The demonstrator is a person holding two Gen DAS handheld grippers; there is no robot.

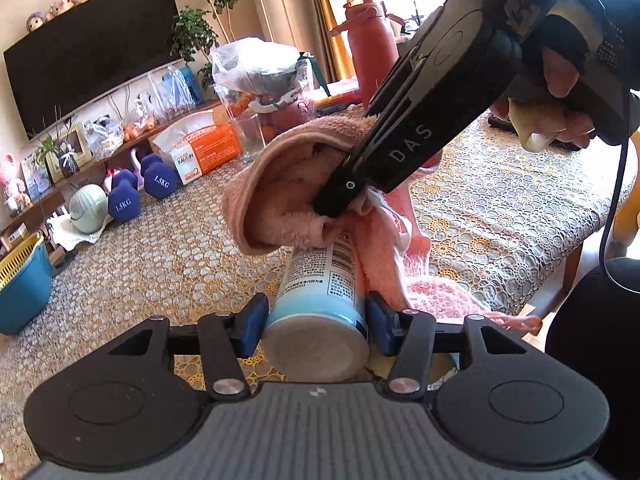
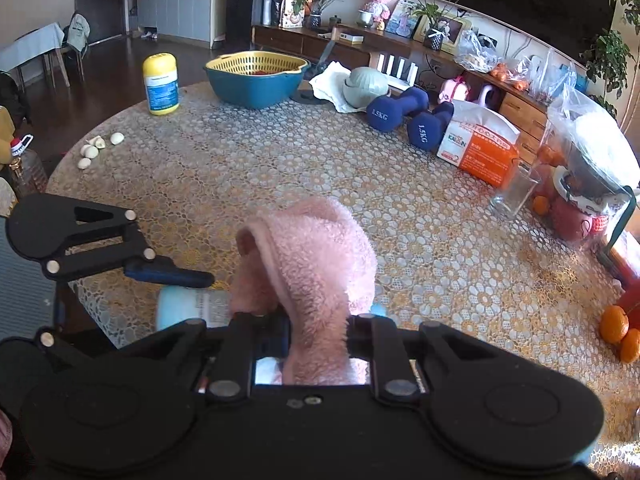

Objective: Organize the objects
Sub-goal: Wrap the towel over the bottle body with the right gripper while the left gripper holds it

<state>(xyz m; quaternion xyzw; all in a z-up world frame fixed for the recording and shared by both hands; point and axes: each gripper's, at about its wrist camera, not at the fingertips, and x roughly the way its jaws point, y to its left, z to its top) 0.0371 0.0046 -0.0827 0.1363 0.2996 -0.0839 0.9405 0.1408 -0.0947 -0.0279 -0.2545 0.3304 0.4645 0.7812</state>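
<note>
My left gripper (image 1: 316, 326) is shut on a light-blue and white bottle (image 1: 320, 300), gripping it near its base; the bottle lies tilted, pointing away over the table. A fluffy pink towel (image 1: 280, 184) is draped over the bottle's far end. My right gripper (image 2: 316, 334) is shut on the pink towel (image 2: 316, 256) and holds it bunched over the bottle (image 2: 188, 306). In the left wrist view the right gripper (image 1: 340, 204) comes in from the upper right, its tips in the towel. The left gripper's finger (image 2: 168, 274) shows beside the bottle in the right wrist view.
On the lace-covered table (image 2: 280, 160): a yellow-capped bottle (image 2: 161, 84), a blue basin with yellow basket (image 2: 256, 80), garlic cloves (image 2: 94, 148), blue dumbbells (image 2: 400, 108), an orange tissue box (image 2: 480, 148), a glass (image 2: 516, 192), bagged fruit (image 2: 588, 176), oranges (image 2: 618, 330). A pink flask (image 1: 370, 48) stands at the back.
</note>
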